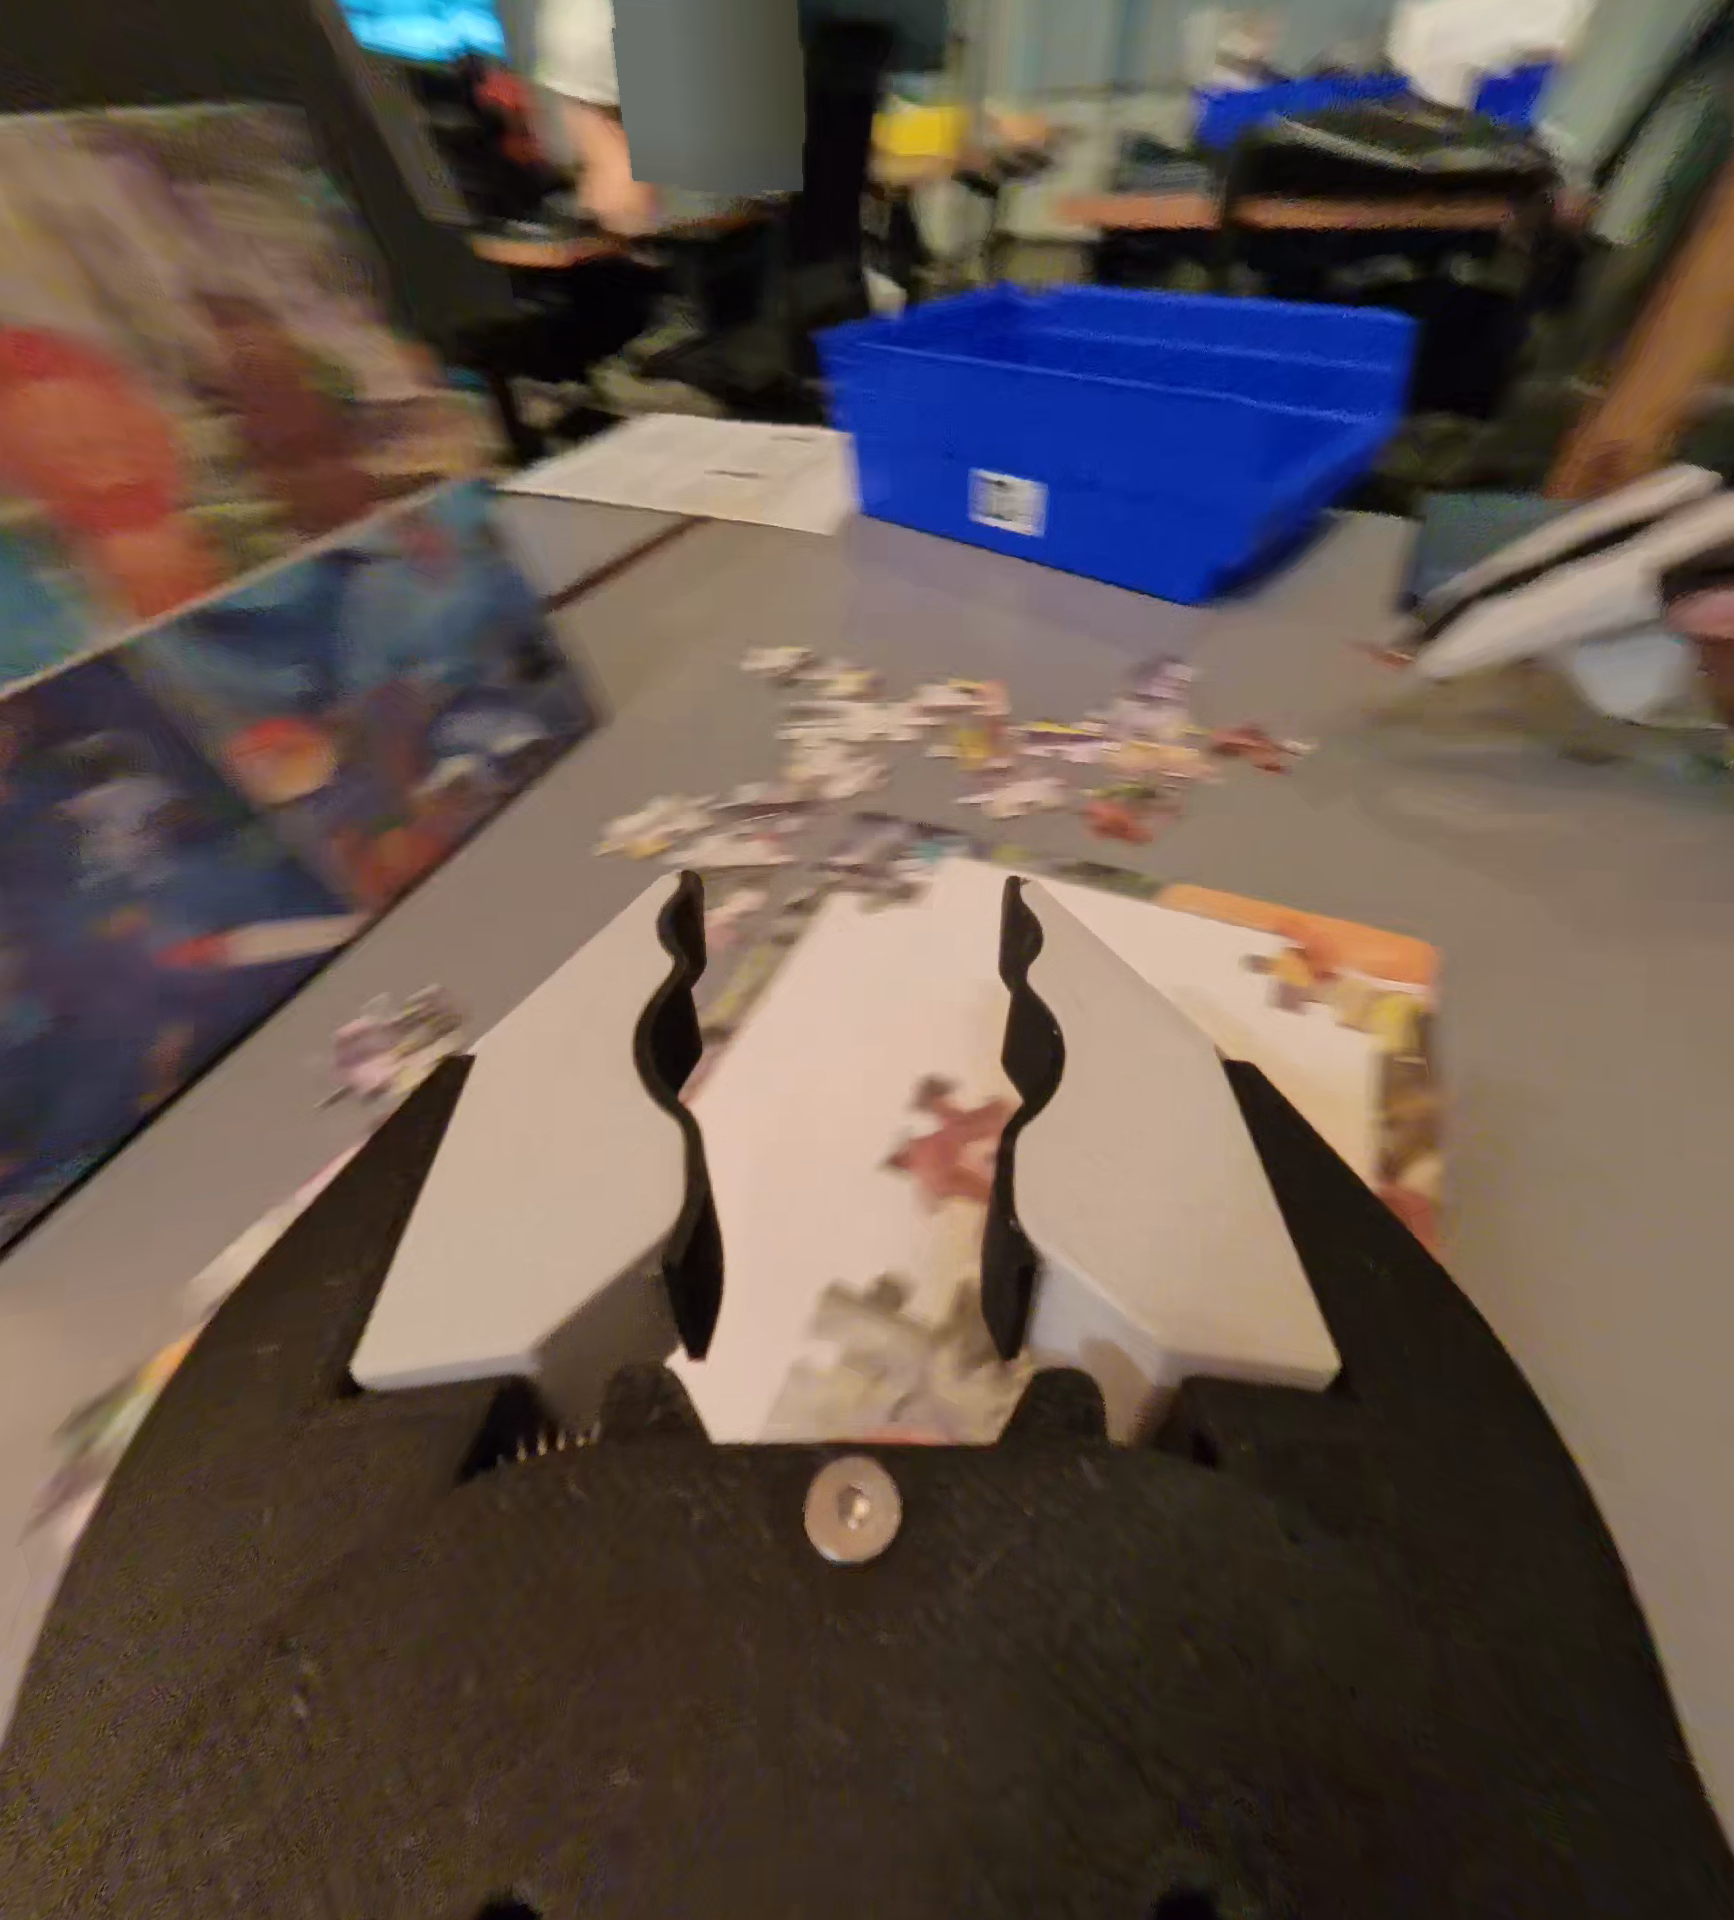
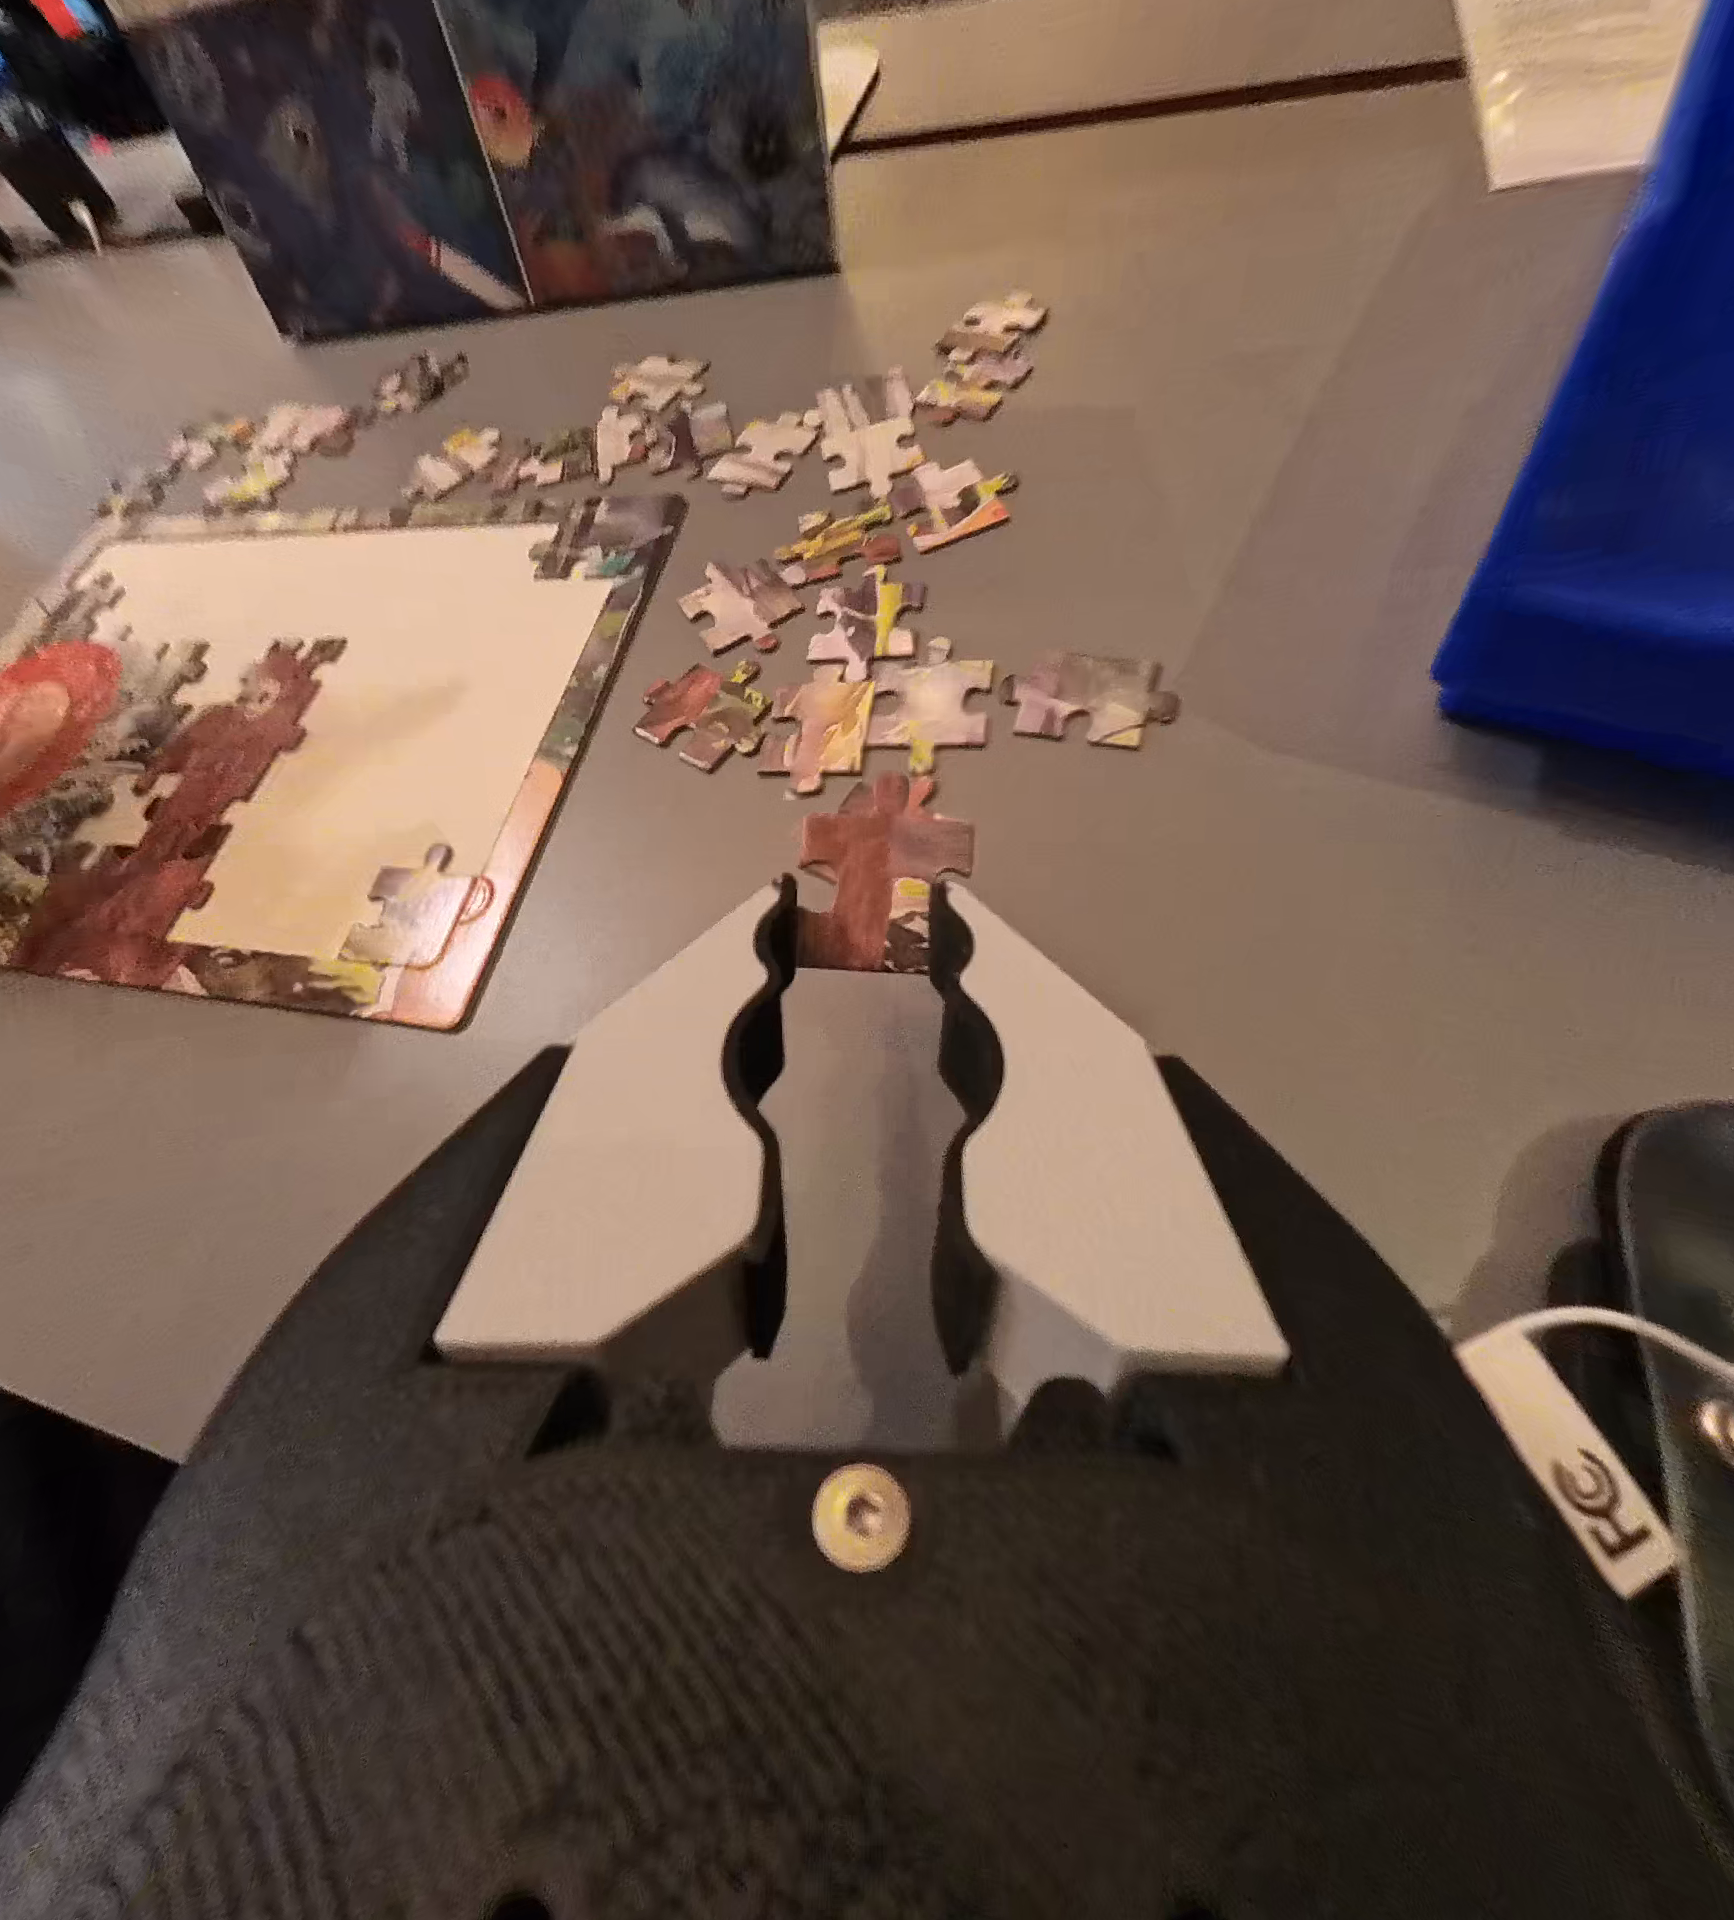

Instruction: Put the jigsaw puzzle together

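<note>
The puzzle board [image 2: 406, 665] lies on the grey table, white inside, with a joined patch of brown and red pieces [image 2: 208, 790] at its near left. Several loose pieces [image 2: 842, 623] lie to its right. My right gripper [image 2: 863, 899] is shut on a brown puzzle piece [image 2: 884, 842] at its fingertips, just in front of the loose pieces. My left gripper [image 1: 847, 899] is open and empty, hovering over the board [image 1: 842, 1060]. Loose pieces [image 1: 998, 727] lie beyond it. The right gripper [image 1: 1445, 634] shows at far right, in a hand. This view is blurred.
The picture-covered puzzle box [image 2: 530, 156] stands behind the board; it also shows at left in the left wrist view [image 1: 167, 779]. A blue bin [image 1: 1102, 447] sits at the back, at right in the right wrist view [image 2: 1673, 416]. A paper sheet [image 1: 697, 468] lies beside it. A dark device with a white cable [image 2: 1725, 1351] lies near right. My right fingertips sit around 30 cm from my left ones.
</note>
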A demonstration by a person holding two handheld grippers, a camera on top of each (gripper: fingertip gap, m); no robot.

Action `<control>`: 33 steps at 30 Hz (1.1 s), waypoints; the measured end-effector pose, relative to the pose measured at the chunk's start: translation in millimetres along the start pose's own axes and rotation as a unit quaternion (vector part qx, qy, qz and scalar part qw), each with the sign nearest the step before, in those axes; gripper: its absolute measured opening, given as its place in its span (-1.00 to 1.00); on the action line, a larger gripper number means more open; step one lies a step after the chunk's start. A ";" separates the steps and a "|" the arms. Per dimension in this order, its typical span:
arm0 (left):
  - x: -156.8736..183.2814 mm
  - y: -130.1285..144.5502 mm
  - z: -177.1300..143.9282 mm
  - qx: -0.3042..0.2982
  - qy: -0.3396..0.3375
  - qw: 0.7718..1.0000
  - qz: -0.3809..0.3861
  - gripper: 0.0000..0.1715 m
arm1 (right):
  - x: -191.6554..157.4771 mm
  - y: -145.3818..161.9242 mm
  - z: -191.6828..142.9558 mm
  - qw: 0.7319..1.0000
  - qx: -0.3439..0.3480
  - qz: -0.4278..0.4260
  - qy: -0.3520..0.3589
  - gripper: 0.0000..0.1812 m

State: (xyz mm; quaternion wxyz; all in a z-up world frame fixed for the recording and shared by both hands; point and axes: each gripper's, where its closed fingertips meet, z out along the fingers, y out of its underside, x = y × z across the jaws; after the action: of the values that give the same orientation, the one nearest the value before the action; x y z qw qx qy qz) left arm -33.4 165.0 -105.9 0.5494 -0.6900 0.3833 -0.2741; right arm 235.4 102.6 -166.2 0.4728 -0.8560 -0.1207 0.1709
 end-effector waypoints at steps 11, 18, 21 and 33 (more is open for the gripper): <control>167.5 36.3 171.6 -0.268 0.260 0.905 0.205 -0.33 | 34.4 -1.8 -12.7 0.998 0.026 -0.034 0.056 -0.90; 180.7 51.1 218.2 -0.334 0.283 0.884 0.164 -0.28 | 48.5 -1.2 -16.9 0.996 0.053 -0.032 0.062 -0.85; 175.5 50.9 220.0 -0.348 0.279 0.880 0.163 -0.29 | 48.2 -1.6 -16.8 0.996 0.056 -0.034 0.057 -0.87; 181.8 50.4 212.1 -0.361 0.314 0.862 0.167 -0.64 | 49.1 -3.6 -19.5 0.997 0.067 -0.020 0.044 -0.86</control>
State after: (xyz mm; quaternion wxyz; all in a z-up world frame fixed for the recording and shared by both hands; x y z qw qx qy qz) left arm 225.7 125.2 -214.6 0.1497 -0.6431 0.7171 -0.2232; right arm 288.0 107.5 -162.3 0.5370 -0.8268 -0.1050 0.1308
